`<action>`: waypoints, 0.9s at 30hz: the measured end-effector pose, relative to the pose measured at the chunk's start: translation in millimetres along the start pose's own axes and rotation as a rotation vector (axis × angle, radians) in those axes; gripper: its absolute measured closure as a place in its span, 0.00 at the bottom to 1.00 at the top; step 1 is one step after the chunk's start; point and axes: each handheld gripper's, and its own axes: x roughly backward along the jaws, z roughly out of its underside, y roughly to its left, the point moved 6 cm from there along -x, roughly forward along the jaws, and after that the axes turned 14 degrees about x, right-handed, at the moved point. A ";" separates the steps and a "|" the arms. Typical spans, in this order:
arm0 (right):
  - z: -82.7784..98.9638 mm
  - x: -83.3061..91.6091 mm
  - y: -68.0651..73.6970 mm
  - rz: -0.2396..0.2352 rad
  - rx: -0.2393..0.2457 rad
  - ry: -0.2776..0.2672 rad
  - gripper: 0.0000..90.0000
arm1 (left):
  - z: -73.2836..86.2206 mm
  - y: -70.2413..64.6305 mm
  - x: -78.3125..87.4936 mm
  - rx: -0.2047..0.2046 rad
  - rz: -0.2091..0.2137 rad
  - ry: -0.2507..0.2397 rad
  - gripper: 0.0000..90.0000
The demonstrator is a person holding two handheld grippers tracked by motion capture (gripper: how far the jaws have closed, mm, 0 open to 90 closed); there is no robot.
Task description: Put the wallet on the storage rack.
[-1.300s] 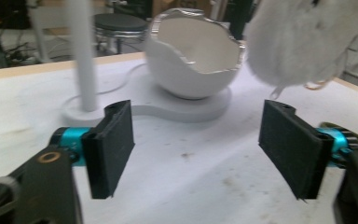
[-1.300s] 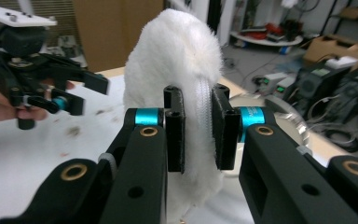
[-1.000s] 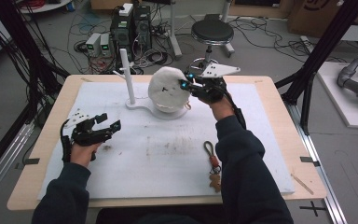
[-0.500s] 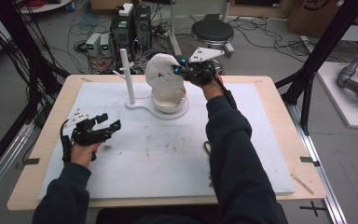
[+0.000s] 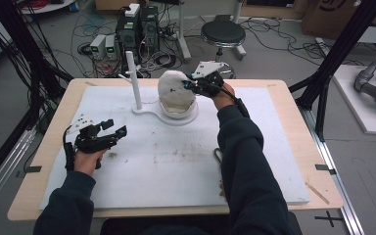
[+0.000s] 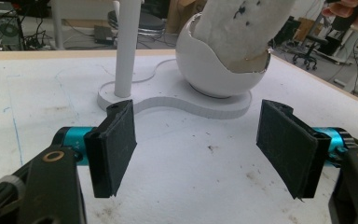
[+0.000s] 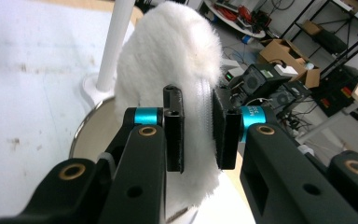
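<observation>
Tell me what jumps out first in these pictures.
The right claw is shut on the edge of a fluffy white pad, held tilted over a white bowl at the far middle of the table. The bowl sits on a white base with an upright post. The left claw rests open, near left.

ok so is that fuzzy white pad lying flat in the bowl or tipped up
Tipped up. The fuzzy white pad stands on edge, pinched by the right gripper, its lower edge inside the white bowl.

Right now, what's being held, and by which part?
The right gripper pinches the fluffy white pad by its edge, above the bowl. The left gripper holds nothing.
</observation>
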 end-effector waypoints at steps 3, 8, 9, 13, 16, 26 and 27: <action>5.5 -2.0 10.0 -0.030 0.042 0.041 0.87 | -0.1 0.9 0.6 0.000 -0.004 0.003 0.31; 6.7 -4.2 14.5 -0.024 0.073 0.060 0.87 | -0.3 0.9 0.8 -0.001 -0.006 0.000 0.31; 6.7 -4.2 14.5 -0.024 0.073 0.060 0.87 | -0.3 0.9 0.8 -0.001 -0.006 0.000 0.31; 13.7 -14.9 23.0 -0.044 0.126 0.138 0.88 | 0.0 0.8 0.6 -0.001 -0.004 0.003 0.31; 19.9 -25.7 28.0 -0.049 0.091 0.178 0.88 | -0.1 0.6 0.7 0.001 -0.004 0.001 0.31; 30.4 -13.6 29.0 -0.131 -0.144 0.123 0.69 | 0.0 0.4 0.8 0.003 -0.005 0.002 0.31; 28.8 -11.2 27.5 -0.129 -0.163 0.098 0.64 | -0.1 0.5 0.8 0.002 -0.006 0.002 0.31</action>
